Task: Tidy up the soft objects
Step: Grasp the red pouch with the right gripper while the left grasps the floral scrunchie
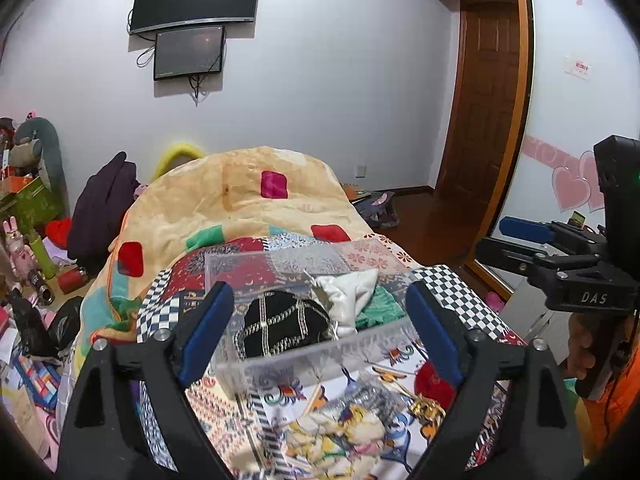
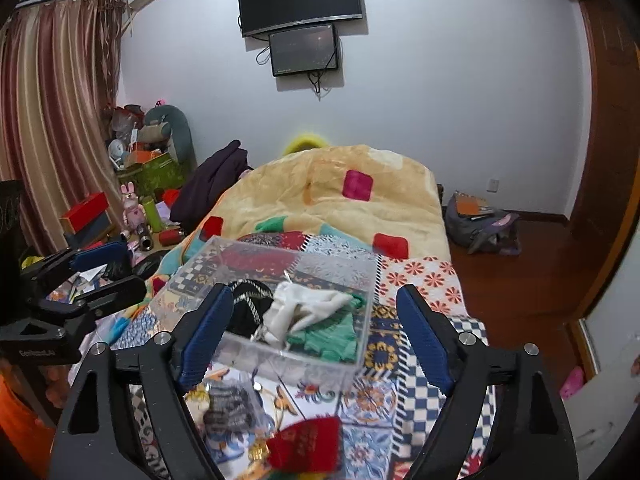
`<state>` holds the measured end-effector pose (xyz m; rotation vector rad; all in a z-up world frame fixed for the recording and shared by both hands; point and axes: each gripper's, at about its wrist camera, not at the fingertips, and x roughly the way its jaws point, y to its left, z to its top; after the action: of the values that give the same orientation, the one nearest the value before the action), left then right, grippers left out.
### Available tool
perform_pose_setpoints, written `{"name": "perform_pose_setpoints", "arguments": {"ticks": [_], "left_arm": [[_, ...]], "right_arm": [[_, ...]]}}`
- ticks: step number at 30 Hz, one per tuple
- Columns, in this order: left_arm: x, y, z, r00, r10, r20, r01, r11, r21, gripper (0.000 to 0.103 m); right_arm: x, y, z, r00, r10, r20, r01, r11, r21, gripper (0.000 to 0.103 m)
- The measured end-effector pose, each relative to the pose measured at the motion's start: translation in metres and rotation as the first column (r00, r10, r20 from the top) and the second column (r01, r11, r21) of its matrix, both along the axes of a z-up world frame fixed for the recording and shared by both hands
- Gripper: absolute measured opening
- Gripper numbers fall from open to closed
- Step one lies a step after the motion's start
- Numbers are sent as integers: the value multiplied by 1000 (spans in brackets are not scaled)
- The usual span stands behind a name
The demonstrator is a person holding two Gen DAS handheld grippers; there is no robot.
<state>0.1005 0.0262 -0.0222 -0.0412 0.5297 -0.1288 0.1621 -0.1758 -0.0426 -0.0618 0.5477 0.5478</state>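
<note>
A clear plastic box point(image 1: 280, 356) point(image 2: 362, 292) sits on the patterned bedspread. It holds a black pouch with gold trim point(image 1: 280, 324) point(image 2: 244, 312), a white pouch point(image 1: 348, 292) point(image 2: 308, 304) and a green cloth point(image 1: 380, 310) point(image 2: 332, 340). A red pouch point(image 1: 432, 380) point(image 2: 308, 444) and a silvery grey pouch point(image 2: 228, 404) lie on the bed in front of the box, with a yellow and white soft item point(image 1: 340, 436). My left gripper point(image 1: 320, 328) is open and empty, before the box. My right gripper point(image 2: 316, 336) is open and empty, above the red pouch.
A yellow blanket point(image 1: 240, 204) point(image 2: 340, 200) is heaped at the far end of the bed. A cluttered table with boxes and toys point(image 2: 132, 208) stands left of the bed. A backpack point(image 2: 480, 220) lies on the wooden floor at the right. A door point(image 1: 484, 100) stands beyond.
</note>
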Motion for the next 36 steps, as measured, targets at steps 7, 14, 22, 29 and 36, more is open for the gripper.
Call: {"name": "perform_pose_setpoints", "arguments": {"ticks": [7,14,22,29,36], "left_arm": [[-20,-6,-25,999,2,-54,-3,1000,-18,95],[-26,-8,-66,987,-2,-161,-5,999,-46,95],[-24,-17,-100,970,-29,-241,13,998,-67,94],[-22,-28,-117,951,-99,-292,71,992,-104,68],[-17,-25,-127,937,-115,-329,72,988,-140,36]], "right_arm": [[-12,-6,-31,997,1,-73,-4,999,-48,82],[-12,-10,-76,979,-8,-204,-9,997,-82,82],[-10,-20,-116,951,-24,-308,-5,996,-94,75],[-13,-15,-122,943,-1,-331,-33,995,-97,50],[-18,-9,-119,946,28,-323,-57,995,-81,30]]}}
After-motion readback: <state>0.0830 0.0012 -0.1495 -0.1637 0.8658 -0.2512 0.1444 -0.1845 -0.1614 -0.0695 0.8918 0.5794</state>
